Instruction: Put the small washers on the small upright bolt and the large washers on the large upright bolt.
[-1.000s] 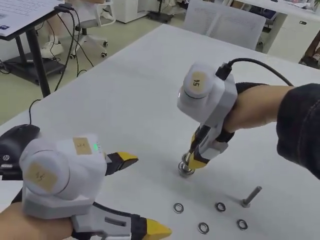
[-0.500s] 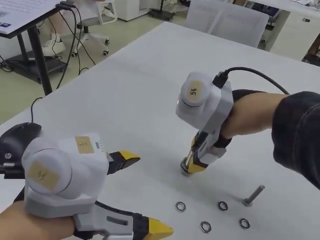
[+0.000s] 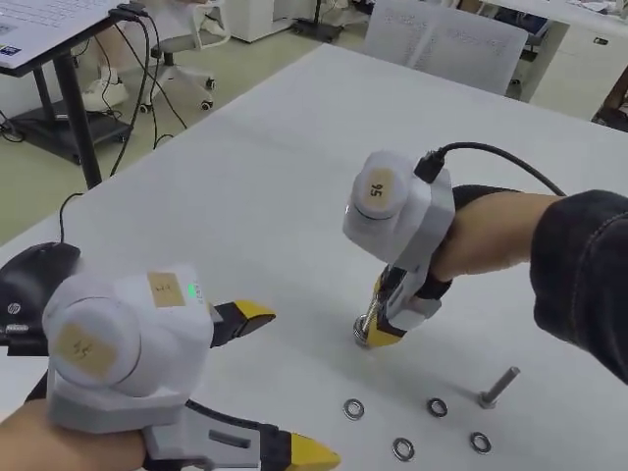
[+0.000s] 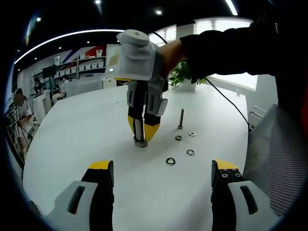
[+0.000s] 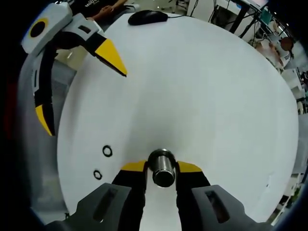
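Right gripper view: right gripper (image 5: pixel 163 166) fingers (image 5: pixel 134 167) clamp the large bolt (image 5: pixel 163 170), upright on the bench (image 5: pixel 192 86). Left gripper (image 4: pixel 162 166) spread, empty. Small washers (image 3: pixel 353 408) lie flat near the small bolt (image 3: pixel 498 386). Likely thin, light, slippery steel, so pinch across the rim.

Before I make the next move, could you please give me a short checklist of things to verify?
1. Left gripper jaws open and free: ok.
2. Right gripper jaws flank the large bolt; firm contact: cannot tell.
3. Small bolt upright: ok.
4. Small washers on the small bolt: not ok, four lie loose on the table.
5. Large washers seated at the large bolt's base: cannot tell.
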Tool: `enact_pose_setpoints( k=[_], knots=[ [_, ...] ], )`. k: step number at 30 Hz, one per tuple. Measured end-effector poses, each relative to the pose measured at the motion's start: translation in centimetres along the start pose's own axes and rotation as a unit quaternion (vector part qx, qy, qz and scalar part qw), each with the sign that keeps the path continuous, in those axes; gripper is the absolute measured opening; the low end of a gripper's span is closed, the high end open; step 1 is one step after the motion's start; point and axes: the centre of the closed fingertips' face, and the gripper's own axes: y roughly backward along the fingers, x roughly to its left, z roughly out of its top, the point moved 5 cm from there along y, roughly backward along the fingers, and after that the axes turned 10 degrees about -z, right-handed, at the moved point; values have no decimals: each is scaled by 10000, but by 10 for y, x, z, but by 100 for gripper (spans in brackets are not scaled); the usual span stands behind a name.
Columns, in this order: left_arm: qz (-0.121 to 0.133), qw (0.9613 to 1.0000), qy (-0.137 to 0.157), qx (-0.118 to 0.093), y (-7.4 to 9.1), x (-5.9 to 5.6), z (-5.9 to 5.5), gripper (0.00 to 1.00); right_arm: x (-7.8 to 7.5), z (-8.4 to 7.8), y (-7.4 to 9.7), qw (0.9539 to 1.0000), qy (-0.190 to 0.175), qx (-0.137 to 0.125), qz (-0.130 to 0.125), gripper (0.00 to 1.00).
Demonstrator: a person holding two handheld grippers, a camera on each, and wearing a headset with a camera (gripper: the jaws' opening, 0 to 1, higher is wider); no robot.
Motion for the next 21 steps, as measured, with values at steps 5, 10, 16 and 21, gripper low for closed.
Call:
enact_pose_setpoints(
  k=[5,10,16,21],
  knots=[
    [-9,10000,-7,16,0,0,0,83,0,0,0,10000,19,-6,-6,24],
    [-9,10000,-1,20,0,0,1,83,0,-3,1,10000,45,4,-13,25],
    [-18,10000,-14,36,-1,0,1,83,-3,-6,4,10000,-27,-35,-49,26],
    [-26,10000,-11,40,-1,0,1,83,-6,-11,8,9999,-82,-29,-98,26]
  ],
)
